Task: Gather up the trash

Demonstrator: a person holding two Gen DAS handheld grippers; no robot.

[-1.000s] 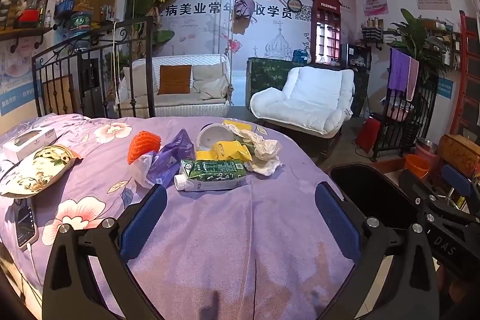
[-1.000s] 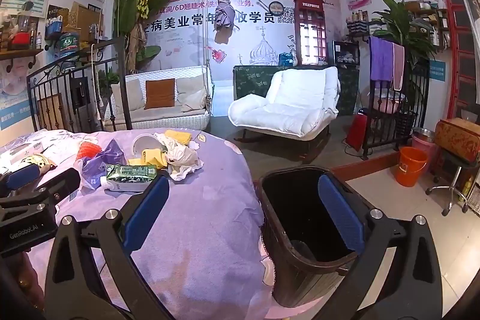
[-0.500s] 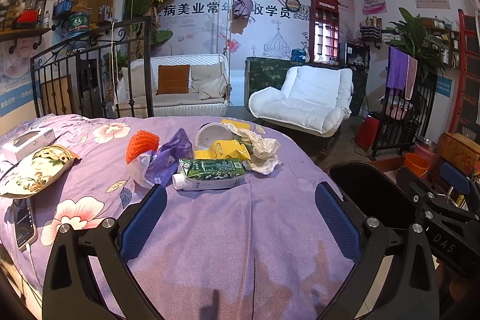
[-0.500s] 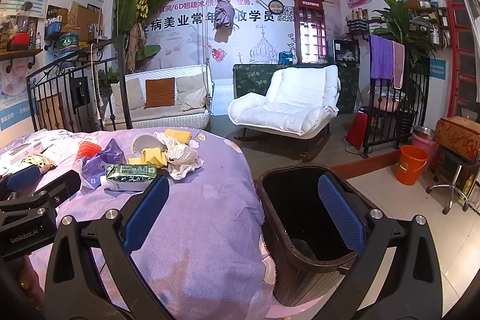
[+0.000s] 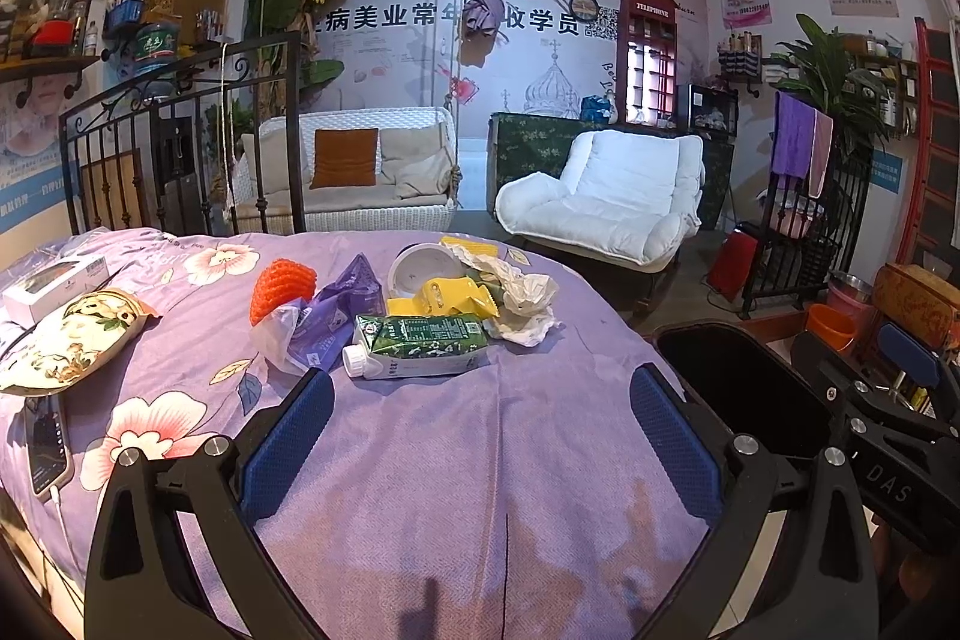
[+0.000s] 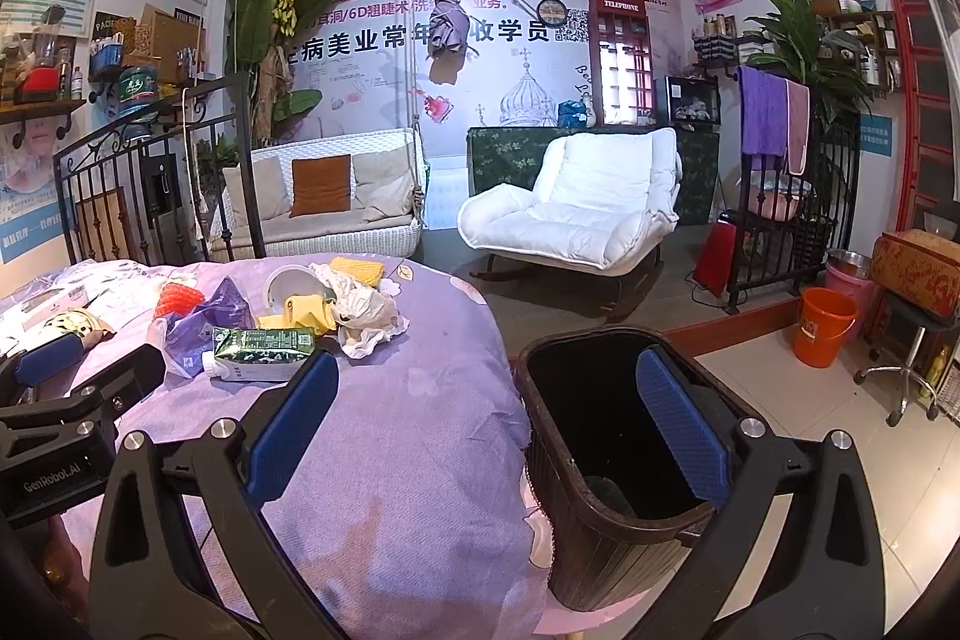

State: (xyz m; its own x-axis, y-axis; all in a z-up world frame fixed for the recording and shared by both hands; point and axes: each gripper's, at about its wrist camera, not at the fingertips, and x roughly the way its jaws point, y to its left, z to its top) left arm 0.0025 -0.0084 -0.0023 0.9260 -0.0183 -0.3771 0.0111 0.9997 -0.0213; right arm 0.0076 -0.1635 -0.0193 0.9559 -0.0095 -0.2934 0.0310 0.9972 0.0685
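Observation:
A pile of trash lies on the purple floral bedspread [image 5: 468,460]: a green milk carton [image 5: 420,345] on its side in front, a purple wrapper [image 5: 336,322], an orange foam net [image 5: 282,287], yellow packets [image 5: 444,297], crumpled white paper [image 5: 522,304] and a white bowl [image 5: 417,271]. The pile also shows in the right wrist view, with the carton [image 6: 264,353] nearest. A dark bin [image 6: 618,460] stands beside the bed. My left gripper [image 5: 480,400] is open and empty, just short of the carton. My right gripper [image 6: 486,394] is open and empty, over the bed edge and bin.
A floral pouch [image 5: 66,340], a white box [image 5: 54,283] and a phone [image 5: 45,445] lie on the bed's left side. A black iron headboard [image 5: 180,148] stands behind. A white rocking chair [image 6: 576,214], an orange bucket [image 6: 822,325] and a stool [image 6: 912,334] stand on the floor.
Both grippers have shifted only slightly; the trash pile sits marginally closer and higher in the views. Both stay open and empty.

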